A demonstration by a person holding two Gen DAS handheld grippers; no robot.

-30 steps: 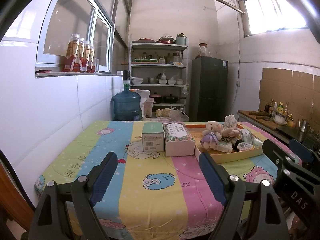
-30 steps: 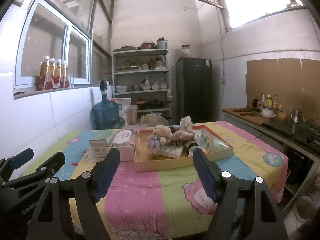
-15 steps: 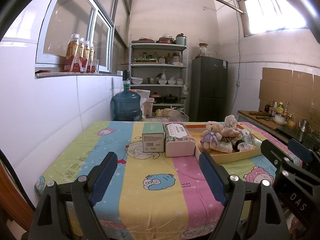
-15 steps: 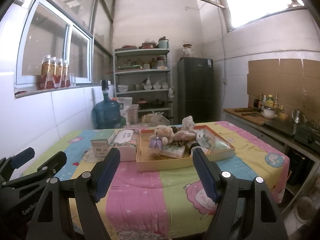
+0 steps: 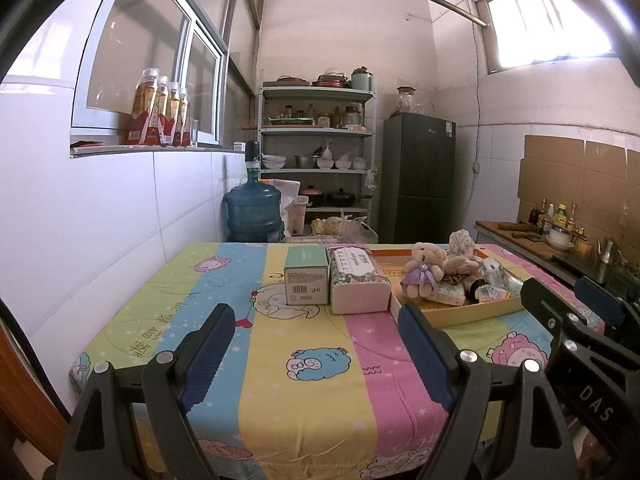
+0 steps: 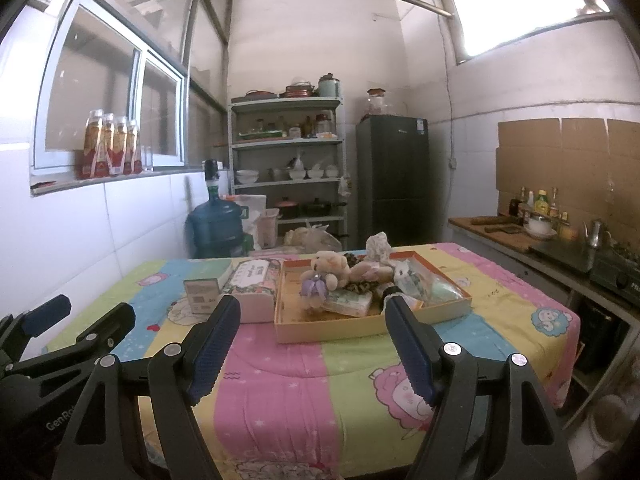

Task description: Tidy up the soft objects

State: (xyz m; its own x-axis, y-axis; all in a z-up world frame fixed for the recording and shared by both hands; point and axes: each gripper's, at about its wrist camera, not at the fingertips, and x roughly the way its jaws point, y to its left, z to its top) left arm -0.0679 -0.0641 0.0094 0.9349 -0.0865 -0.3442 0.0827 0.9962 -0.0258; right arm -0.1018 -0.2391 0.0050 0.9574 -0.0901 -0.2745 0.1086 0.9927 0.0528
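Both the left gripper (image 5: 312, 344) and right gripper (image 6: 312, 340) hover with fingers wide apart, nothing held. The small beige plush teddy bear in a purple dress (image 6: 322, 278) sits in the shallow cardboard tray (image 6: 360, 326) mid-table — probably light and squishy, so pinch its chubby body.

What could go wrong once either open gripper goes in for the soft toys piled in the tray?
1. The teddy bear leans on the packets and other toys in the tray; lifting it may drag neighbours out.
2. The tissue pack and green box stand right beside the tray, so the left gripper could knock them going in.
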